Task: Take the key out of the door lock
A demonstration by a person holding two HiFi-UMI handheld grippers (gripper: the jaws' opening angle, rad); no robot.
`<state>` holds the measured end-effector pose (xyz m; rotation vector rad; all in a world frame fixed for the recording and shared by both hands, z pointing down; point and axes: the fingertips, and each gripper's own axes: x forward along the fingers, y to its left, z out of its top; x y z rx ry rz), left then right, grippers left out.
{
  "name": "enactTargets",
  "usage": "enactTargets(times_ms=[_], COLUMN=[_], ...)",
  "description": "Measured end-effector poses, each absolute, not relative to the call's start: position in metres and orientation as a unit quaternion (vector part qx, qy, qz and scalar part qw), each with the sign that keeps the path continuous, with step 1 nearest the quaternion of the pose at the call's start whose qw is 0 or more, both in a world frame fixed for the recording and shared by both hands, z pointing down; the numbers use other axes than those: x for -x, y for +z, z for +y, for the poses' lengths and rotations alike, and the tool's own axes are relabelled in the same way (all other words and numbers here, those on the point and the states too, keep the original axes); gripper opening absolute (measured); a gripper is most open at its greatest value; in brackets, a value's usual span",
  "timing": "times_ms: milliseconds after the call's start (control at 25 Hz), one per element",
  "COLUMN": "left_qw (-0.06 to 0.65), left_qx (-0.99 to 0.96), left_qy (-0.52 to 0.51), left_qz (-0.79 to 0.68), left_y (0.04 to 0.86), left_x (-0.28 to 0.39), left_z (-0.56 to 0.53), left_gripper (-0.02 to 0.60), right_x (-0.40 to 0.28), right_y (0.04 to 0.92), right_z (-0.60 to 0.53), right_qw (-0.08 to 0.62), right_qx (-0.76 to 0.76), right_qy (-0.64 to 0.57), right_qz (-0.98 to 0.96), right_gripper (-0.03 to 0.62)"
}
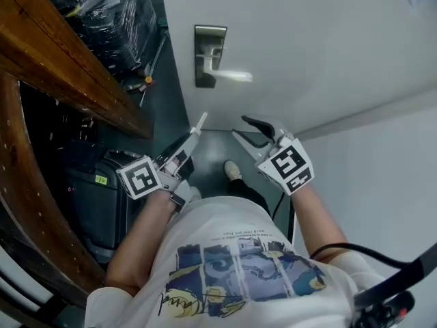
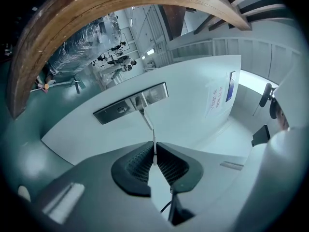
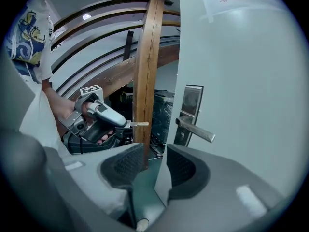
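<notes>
now pinches key (image 3: 140,123) in left claw (image 1: 193,134), blade aimed at lock (image 1: 207,74), apart from it; holds right claw (image 1: 247,134) agape, empty.

The head view looks steeply down from above the person, past the left gripper (image 1: 191,139) and the right gripper (image 1: 240,127), to the lock plate (image 1: 209,55) on the door (image 1: 307,39). The left gripper view faces this lock plate (image 2: 131,103) almost straight on, from near. The right gripper view looks sideways along the door, close to it, and shares the same lock plate (image 3: 192,111) and the left gripper (image 3: 126,123).
</notes>
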<state>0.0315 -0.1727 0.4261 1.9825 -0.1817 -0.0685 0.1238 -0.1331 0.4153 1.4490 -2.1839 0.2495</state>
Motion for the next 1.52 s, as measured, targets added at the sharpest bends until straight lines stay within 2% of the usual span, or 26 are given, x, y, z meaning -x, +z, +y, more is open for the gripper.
enactTargets(times_ms=[640,1520], left_qw=[0.556,0.564], left_qx=[-0.829,-0.825], left_qy=[0.006,0.012], left_qz=[-0.064,-0.043], left_y=[0.441,0.443], left_x=[0.007,0.013], left_z=[-0.162,-0.152], left_gripper=[0.023,0.023], right_x=[-0.066,-0.044], right_y=[0.413,0.413], right_z=[-0.104,-0.097], right_qw=[0.214,0.216], right_qx=[-0.569,-0.565], right_qy=[0.109,0.116], right_qz=[-0.786,-0.788], right_gripper=[0.119,0.104])
